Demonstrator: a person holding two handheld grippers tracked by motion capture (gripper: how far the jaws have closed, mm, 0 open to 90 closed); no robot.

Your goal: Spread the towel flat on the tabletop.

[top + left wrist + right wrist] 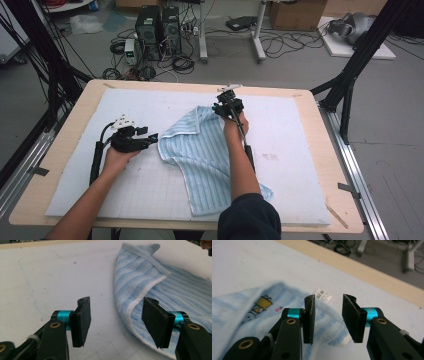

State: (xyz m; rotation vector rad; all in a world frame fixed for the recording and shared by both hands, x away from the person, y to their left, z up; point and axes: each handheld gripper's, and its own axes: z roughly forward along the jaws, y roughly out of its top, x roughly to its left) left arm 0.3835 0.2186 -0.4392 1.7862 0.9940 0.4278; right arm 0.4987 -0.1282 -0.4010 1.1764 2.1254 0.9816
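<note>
A light-blue striped towel [200, 150] lies crumpled on the white mat [150, 190], folded over on itself, with a long part running toward the front edge. My left gripper [152, 137] rests on the mat just left of the towel's folded edge [155, 282]. It is open [116, 322], with nothing between its jaws. My right gripper [222, 107] hovers over the towel's far corner [332, 332]. It is open [328, 317], and the pads stand clear of the cloth below. A white label [323, 295] and a yellow print [263, 302] show on that corner.
The mat covers a wooden table [325, 130] with a narrow bare rim. Black frame posts [350, 75] stand at both far corners. Computer towers [157, 27], cables and a cardboard box [297, 12] sit on the floor beyond.
</note>
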